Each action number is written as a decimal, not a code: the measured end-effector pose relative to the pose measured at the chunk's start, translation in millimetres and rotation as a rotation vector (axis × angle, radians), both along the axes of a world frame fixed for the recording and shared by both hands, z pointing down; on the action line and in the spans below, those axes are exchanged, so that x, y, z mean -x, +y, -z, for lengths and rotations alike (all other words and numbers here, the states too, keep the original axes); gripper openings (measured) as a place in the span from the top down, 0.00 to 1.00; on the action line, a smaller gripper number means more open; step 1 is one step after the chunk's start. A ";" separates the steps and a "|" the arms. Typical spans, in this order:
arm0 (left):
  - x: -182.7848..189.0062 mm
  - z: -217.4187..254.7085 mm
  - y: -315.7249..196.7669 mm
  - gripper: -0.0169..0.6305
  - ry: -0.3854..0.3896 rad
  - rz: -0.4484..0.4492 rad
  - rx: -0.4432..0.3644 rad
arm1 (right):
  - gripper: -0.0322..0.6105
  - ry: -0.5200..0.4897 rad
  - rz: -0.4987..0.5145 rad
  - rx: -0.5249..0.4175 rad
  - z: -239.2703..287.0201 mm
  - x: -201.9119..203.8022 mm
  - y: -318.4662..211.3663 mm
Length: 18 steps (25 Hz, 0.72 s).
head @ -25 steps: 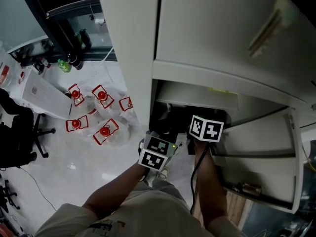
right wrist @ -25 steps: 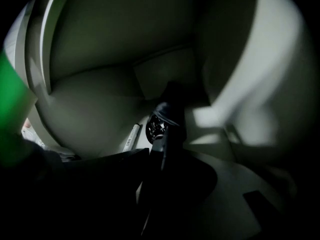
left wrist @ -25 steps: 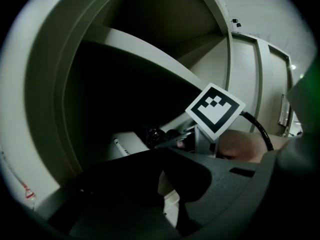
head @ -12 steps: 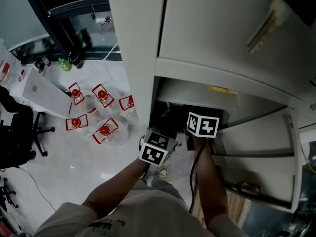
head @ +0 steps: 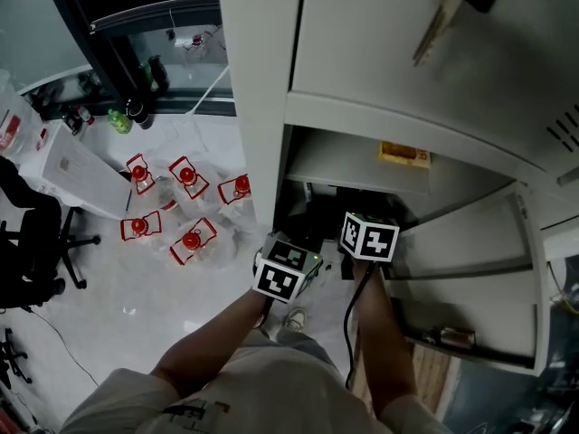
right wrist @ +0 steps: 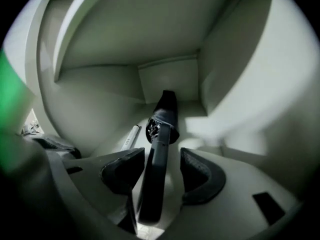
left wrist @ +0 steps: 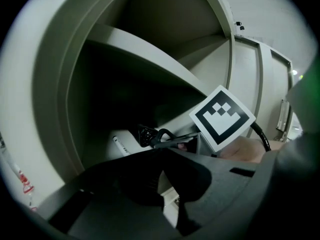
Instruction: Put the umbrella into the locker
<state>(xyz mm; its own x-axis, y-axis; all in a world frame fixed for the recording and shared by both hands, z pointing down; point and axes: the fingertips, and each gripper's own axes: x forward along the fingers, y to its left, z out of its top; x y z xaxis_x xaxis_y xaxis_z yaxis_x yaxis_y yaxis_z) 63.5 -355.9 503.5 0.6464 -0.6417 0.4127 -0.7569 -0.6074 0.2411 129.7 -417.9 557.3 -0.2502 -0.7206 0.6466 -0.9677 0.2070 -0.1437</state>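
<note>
Locker: the pale grey locker (head: 271,107) stands in front of you, with one compartment (right wrist: 170,79) open and both of your claws reaching into its mouth.
Door: the compartment's door (head: 470,242) is swung out to the right of the opening.
Bottles: a cluster of red-capped bottles (head: 185,174) sits on the floor (head: 109,297), left of the locker.
Umbrella: the black folded umbrella (right wrist: 162,119) lies on the compartment's floor, canopy end toward the back wall and handle toward you.
Right claw: your right claw (right wrist: 161,156) is wide. Its jaws have just been opening, and the umbrella's handle lies between them ungripped.
Left claw: your left claw (left wrist: 161,156) is narrow, jaw tips together on nothing, just left of the right claw.
Pen: a white pen (right wrist: 129,136) lies just left of the umbrella.
</note>
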 end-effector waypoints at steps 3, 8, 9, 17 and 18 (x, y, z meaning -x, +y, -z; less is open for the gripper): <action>1.9 7.7 3.4 0.96 -0.001 0.000 -0.006 | 0.63 0.000 0.005 -0.015 9.1 0.8 6.2; 4.9 21.0 7.7 0.96 -0.013 -0.006 -0.038 | 0.63 -0.013 -0.002 -0.058 28.8 1.2 13.4; 5.4 23.5 8.7 0.96 -0.009 -0.005 -0.047 | 0.63 -0.015 -0.007 -0.068 33.5 0.9 14.8; 6.2 61.6 17.8 0.96 -0.001 -0.019 -0.128 | 0.67 -0.011 -0.003 -0.209 98.2 -1.0 30.9; 7.1 66.1 17.7 0.96 -0.014 -0.022 -0.146 | 0.69 -0.007 0.002 -0.230 107.6 -1.3 33.0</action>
